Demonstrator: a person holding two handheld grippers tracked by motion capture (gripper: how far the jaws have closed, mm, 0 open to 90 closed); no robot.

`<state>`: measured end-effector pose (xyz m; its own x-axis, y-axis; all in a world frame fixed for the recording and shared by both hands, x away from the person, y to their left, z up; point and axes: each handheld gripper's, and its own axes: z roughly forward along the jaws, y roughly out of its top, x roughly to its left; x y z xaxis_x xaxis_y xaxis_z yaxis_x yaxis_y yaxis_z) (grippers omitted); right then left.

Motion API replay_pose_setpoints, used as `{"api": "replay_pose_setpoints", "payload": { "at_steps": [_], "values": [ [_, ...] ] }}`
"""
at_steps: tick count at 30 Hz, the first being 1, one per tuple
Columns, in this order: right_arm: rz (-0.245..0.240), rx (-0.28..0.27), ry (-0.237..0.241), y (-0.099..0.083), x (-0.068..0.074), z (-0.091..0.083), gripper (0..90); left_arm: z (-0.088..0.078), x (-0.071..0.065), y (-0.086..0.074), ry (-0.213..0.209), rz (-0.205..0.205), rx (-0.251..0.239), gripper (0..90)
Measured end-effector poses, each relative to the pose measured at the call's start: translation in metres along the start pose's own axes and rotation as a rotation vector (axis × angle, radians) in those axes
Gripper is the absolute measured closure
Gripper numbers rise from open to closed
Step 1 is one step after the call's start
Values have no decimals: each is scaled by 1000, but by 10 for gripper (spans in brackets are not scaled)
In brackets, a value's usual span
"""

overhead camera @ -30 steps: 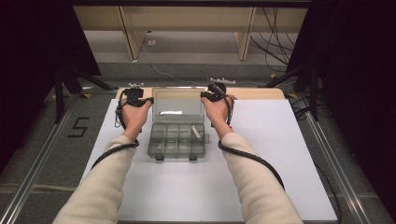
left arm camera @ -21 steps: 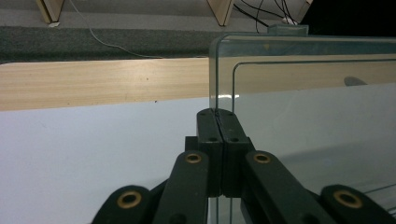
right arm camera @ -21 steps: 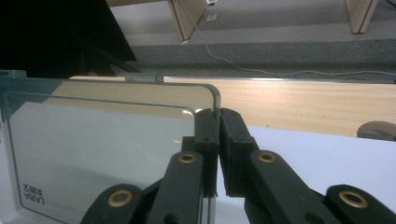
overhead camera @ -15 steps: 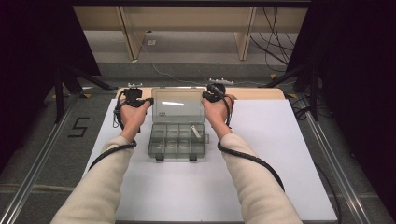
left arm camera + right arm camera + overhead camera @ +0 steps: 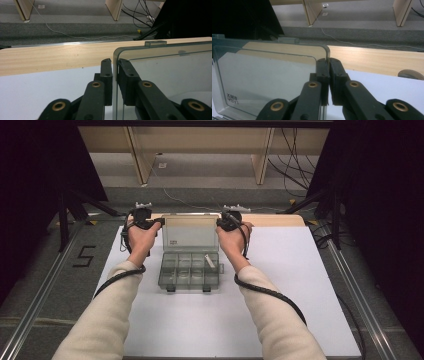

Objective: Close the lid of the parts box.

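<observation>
The left gripper point(image 5: 115, 71) has its jaws on the lid's point(image 5: 190, 233) left edge; they have just been easing apart, the edge between them still. The right gripper point(image 5: 328, 67) is clamped tight on the lid's right edge. One grip per side probably keeps the lid from twisting above the box point(image 5: 189, 270).

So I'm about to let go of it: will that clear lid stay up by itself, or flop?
The lid stands upright, each side edge pinched by a claw: left claw, right claw. Thin clear plastic, so probably light and slightly flexible. Freed, it may swing on its hinge. The organizer box looks light and might shift.
</observation>
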<state>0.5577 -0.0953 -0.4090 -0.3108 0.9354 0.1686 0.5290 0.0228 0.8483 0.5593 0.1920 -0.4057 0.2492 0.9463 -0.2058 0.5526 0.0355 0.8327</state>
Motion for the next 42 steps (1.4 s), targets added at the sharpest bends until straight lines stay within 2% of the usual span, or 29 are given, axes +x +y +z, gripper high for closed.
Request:
{"api": "replay_pose_setpoints", "payload": {
  "at_steps": [6, 10, 14, 15, 16, 20, 23, 30, 42],
  "values": [
    [-6, -11, 7, -1, 0, -3, 873, -4, -3, -1, 15, 26, -4, 866],
    [-4, -14, 17, -2, 0, -7, 872, -7, -2, -2, 3, 28, -13, 870],
    [-19, -26, 13, -3, 0, -9, 872, -12, -4, -3, 5, 48, -19, 870],
    [-9, -25, 18, -4, 1, -10, 872, -13, -4, -4, 0, 54, -20, 869],
    [-21, -31, 15, -4, 0, -10, 872, -14, -4, -4, -1, 51, -26, 869],
    [-17, -36, 32, -5, 1, -15, 873, -18, -4, -6, -7, 42, -36, 871],
    [-33, -40, 24, -6, 1, -16, 874, -20, -5, -7, -6, 52, -39, 871],
    [-32, -40, 45, -7, 2, -23, 874, -27, -7, -10, -10, 65, -52, 872],
    [-56, -62, 43, -13, 5, -33, 877, -37, -10, -16, -6, 84, -68, 873]
  ]
}}
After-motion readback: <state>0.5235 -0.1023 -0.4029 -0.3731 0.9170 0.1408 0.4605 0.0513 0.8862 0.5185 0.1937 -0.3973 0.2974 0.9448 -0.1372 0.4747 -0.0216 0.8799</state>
